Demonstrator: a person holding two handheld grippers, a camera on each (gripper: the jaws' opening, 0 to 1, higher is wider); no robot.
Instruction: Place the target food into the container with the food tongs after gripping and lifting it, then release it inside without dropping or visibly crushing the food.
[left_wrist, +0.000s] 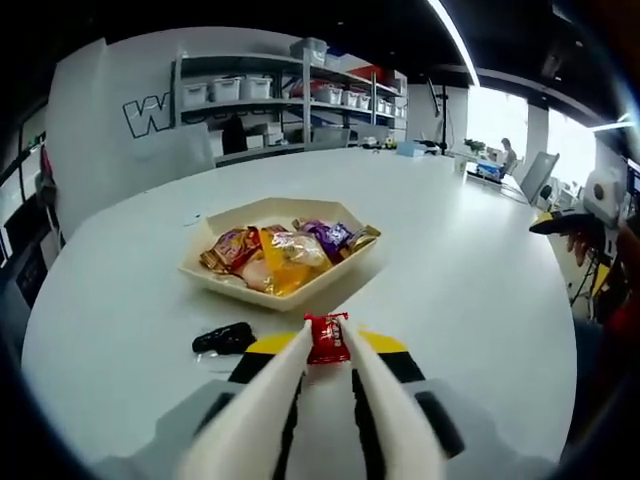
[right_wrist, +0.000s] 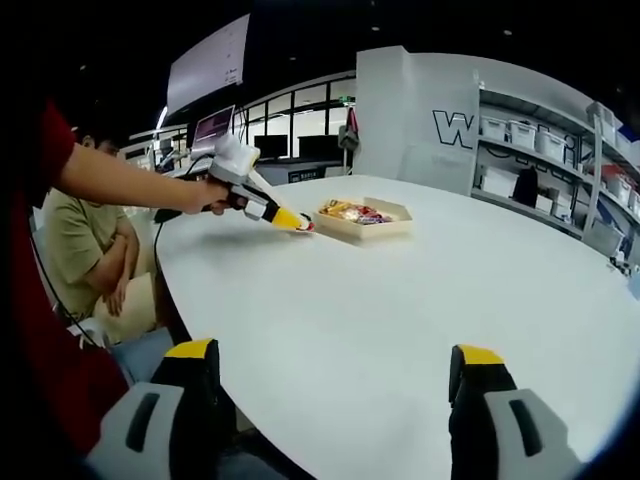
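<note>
Two cream tong blades run up from the bottom of the left gripper view, and the left gripper (left_wrist: 327, 345) has them pinched together on a small red-wrapped snack (left_wrist: 326, 337), held just above the white table (left_wrist: 470, 270). A small black object (left_wrist: 224, 339) lies on the table just left of the blades. Beyond the snack sits the tan tray (left_wrist: 246, 282), already holding several wrapped snacks (left_wrist: 285, 252) in gold, yellow and purple. Shelves with bins (left_wrist: 290, 95) stand against the far wall. In the right gripper view, the right gripper (right_wrist: 335, 400) has its yellow-tipped jaws spread wide with nothing between them, low over the table edge (right_wrist: 400, 330). Farther off, that view catches the left gripper (right_wrist: 305, 226) from the side, a hand (right_wrist: 205, 193) gripping it, its tip just short of the tray (right_wrist: 395, 226). A seated person (right_wrist: 95, 250) waits beyond the table's edge.
</note>
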